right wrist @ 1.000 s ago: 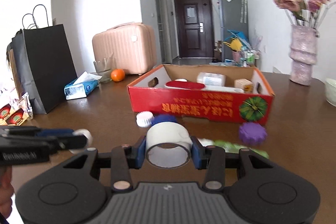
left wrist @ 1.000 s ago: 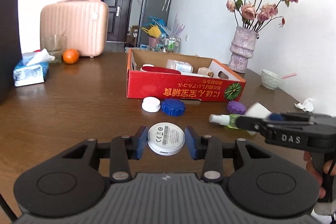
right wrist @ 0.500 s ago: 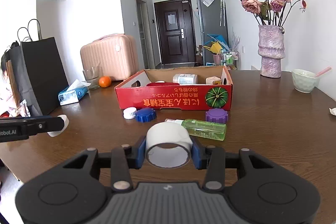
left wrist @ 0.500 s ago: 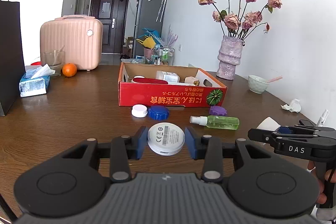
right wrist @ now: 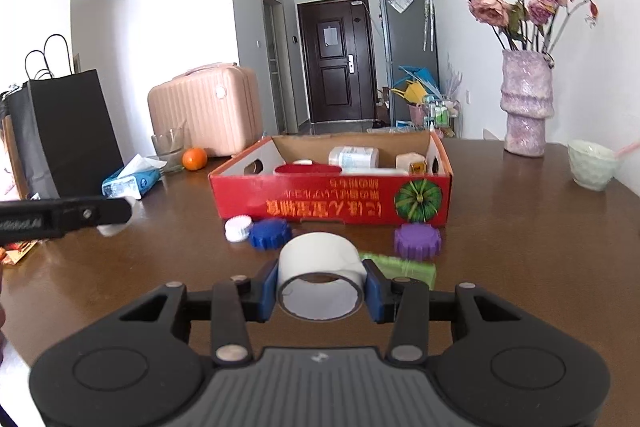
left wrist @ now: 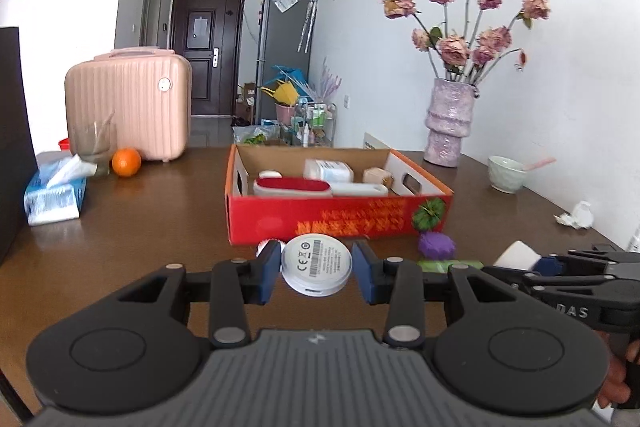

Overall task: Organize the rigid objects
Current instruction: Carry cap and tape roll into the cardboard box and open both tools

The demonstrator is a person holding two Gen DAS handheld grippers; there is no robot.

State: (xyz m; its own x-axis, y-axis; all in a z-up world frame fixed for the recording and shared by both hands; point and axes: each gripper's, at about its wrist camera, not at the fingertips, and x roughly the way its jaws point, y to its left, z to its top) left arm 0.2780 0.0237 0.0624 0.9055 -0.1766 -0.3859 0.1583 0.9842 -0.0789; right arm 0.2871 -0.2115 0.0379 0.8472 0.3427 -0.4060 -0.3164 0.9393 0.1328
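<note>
Both claws loaded, facing the red box (left wrist: 340, 223)

Left gripper (left wrist: 316, 269) clamps a smooth white disc (left wrist: 316, 264); right gripper (right wrist: 321, 287) squeezes a tape roll (right wrist: 320, 271). Only the right view shows the ridged blue cap (right wrist: 270, 233).

White round plastic disc with printed grey label (left wrist: 316, 264) was held upright, face toward camera, clamped in left hand-held gripper (left wrist: 316, 269). White tape roll (right wrist: 320, 275) lay with its bore facing the camera, clamped in right hand-held gripper (right wrist: 320, 287). Red open cardboard box (right wrist: 332, 199) sat on brown counter (right wrist: 520, 227), holding several items. White ridged cap (right wrist: 238, 228), blue ridged cap (right wrist: 270, 233), purple ridged cap (right wrist: 417, 240) and green bottle (right wrist: 404, 267) lay just before it.
</note>
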